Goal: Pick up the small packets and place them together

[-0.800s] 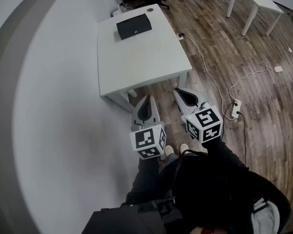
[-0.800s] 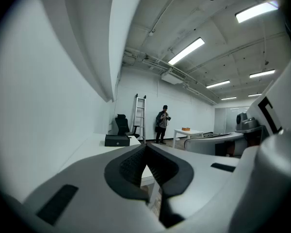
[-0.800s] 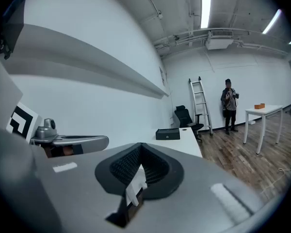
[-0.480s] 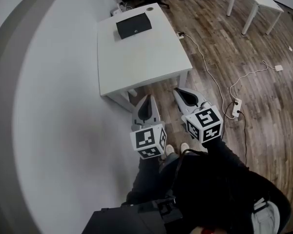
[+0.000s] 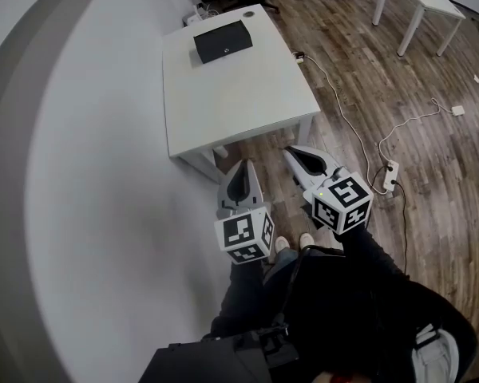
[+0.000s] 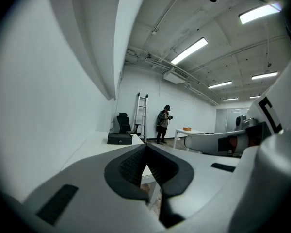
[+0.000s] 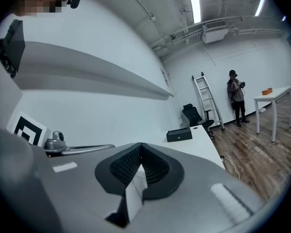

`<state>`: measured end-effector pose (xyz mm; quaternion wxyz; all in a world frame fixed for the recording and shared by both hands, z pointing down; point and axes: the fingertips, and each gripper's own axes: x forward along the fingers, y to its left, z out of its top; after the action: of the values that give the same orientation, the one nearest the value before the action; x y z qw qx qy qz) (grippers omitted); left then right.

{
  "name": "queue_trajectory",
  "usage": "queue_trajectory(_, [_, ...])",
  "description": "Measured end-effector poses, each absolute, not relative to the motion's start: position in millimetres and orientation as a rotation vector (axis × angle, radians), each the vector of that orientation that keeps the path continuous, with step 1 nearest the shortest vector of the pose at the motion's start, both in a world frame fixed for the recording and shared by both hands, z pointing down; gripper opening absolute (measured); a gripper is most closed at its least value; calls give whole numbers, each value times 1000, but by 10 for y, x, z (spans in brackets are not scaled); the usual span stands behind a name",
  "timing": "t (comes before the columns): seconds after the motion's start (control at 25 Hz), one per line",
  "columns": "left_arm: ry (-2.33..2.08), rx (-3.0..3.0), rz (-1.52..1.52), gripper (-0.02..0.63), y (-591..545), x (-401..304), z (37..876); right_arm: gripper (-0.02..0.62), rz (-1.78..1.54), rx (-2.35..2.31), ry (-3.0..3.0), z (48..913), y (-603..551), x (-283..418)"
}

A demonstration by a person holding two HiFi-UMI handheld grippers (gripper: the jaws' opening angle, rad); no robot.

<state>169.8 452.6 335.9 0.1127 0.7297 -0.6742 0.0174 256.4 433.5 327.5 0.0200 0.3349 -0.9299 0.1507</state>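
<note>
1. A person in dark clothing stands on a brown wooden plank floor [image 5: 367, 78], holding the white-and-grey left gripper [image 5: 242, 166] and the white-and-grey right gripper [image 5: 292, 152] side by side. Both are aimed close to level, with their tips near the front edge of a white rectangular table [image 5: 239, 102]
2. A cube with black-and-white square markers sits at the rear of each tool, the left cube [image 5: 244, 234] and the right cube [image 5: 342, 205] just above the person's pale shoes [image 5: 281, 246]
3. In the left gripper view, the left gripper [image 6: 145, 147] has its jaws pressed together at the tips. Nothing is caught between its ribbed black pads [image 6: 131, 165]
4. In the right gripper view, the right gripper [image 7: 140, 145] is likewise fully closed and empty-handed, its ribbed black pads [image 7: 126, 166] meeting at the point
5. No view shows the small packets, so where they lie relative to either pair of jaws cannot be told
6. A flat black rectangular box [image 5: 221, 42] rests at the table's far end, well apart from both grippers
7. A white power strip on a long white cable [image 5: 389, 175] lies on the floor to the right. Beyond it is a second white table [image 5: 419, 2], and across the room another person [image 7: 236, 97] stands beside a metal ladder [image 7: 203, 98] and a black office chair [image 7: 194, 114]
</note>
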Motion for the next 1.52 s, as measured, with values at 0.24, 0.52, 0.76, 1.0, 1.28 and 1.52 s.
queue_trajectory(0.24, [-1971, 2118, 39, 0, 4514, 1414, 3446, 2, 438, 1109, -2905, 3224, 4256, 2394])
queue_trajectory(0.52, [-1930, 2093, 45, 0, 4313, 1198, 3706, 3, 442, 1206, -2874, 3365, 3946, 2351])
queue_trajectory(0.76, [-1979, 2046, 24, 0, 3689, 1010, 3796, 3, 375, 1180, -2878, 3476, 3268, 2249])
queue_trajectory(1.0, [-1980, 2070, 33, 0, 2852, 1106, 3683, 3, 410, 1175, -2869, 3497, 2375, 2355])
queue_trajectory(1.28, [-2042, 2007, 27, 0, 2201, 1021, 3650, 3, 395, 1101, -2872, 3481, 1656, 2326])
queue_trajectory(1.52, [-2070, 1948, 33, 0, 1977, 935, 3749, 3, 417, 1036, -2873, 3565, 1383, 2255])
